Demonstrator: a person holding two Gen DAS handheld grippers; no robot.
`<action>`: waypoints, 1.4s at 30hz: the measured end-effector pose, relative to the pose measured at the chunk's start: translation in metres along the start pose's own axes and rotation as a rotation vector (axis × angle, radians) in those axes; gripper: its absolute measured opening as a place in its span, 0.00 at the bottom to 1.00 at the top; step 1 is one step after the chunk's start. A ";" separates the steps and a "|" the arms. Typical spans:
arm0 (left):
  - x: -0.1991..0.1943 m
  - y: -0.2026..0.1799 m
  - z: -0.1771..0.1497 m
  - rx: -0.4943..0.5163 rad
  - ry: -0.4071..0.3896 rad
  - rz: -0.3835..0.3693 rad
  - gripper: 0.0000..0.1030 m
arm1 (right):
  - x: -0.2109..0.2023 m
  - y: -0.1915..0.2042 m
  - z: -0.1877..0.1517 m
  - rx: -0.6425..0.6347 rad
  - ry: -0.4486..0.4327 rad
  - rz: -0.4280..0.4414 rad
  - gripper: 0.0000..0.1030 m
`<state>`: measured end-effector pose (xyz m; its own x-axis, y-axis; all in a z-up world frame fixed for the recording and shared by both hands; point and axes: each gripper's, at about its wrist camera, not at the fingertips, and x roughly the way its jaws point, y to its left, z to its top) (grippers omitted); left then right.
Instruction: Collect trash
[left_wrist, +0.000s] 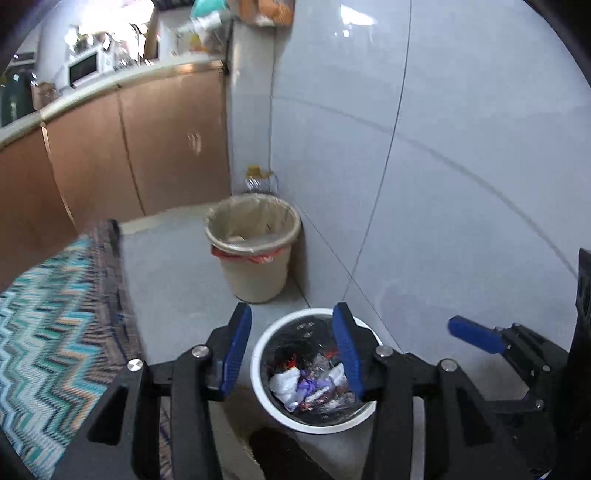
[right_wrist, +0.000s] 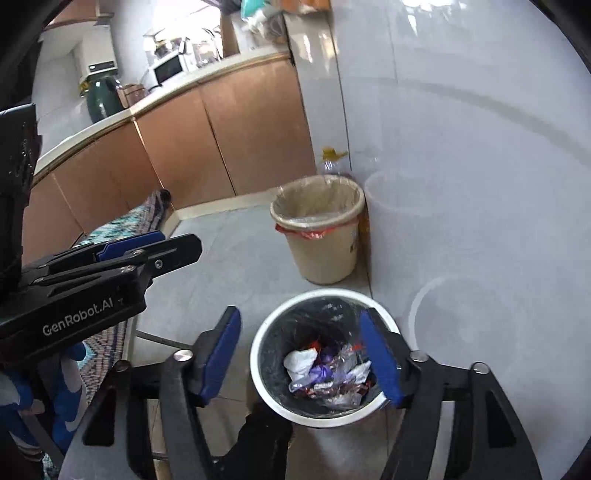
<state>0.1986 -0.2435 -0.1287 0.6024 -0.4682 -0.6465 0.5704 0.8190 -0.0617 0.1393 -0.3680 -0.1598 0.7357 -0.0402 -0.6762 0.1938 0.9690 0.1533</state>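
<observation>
A small white-rimmed bin with a black liner stands on the grey floor by the tiled wall; it also shows in the right wrist view. It holds crumpled trash: white tissue, purple and red wrappers, also seen in the right wrist view. My left gripper is open and empty, hovering above the bin. My right gripper is open and empty, also above the bin. The right gripper shows at the right of the left wrist view; the left gripper appears at the left of the right wrist view.
A larger beige bin with a clear liner stands farther back in the corner, also in the right wrist view, with a bottle behind it. Brown cabinets run along the left. A zigzag-patterned rug lies on the left.
</observation>
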 end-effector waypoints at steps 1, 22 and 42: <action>-0.010 0.001 0.000 0.002 -0.018 0.011 0.47 | -0.007 0.004 0.001 -0.007 -0.014 -0.004 0.73; -0.243 0.058 -0.057 -0.066 -0.326 0.348 0.64 | -0.180 0.122 -0.007 -0.198 -0.288 0.003 0.99; -0.346 0.061 -0.098 -0.160 -0.516 0.493 0.75 | -0.272 0.171 -0.037 -0.312 -0.459 0.022 1.00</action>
<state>-0.0291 0.0009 0.0167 0.9771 -0.0963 -0.1899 0.0996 0.9950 0.0080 -0.0516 -0.1827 0.0232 0.9582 -0.0541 -0.2808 0.0256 0.9942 -0.1043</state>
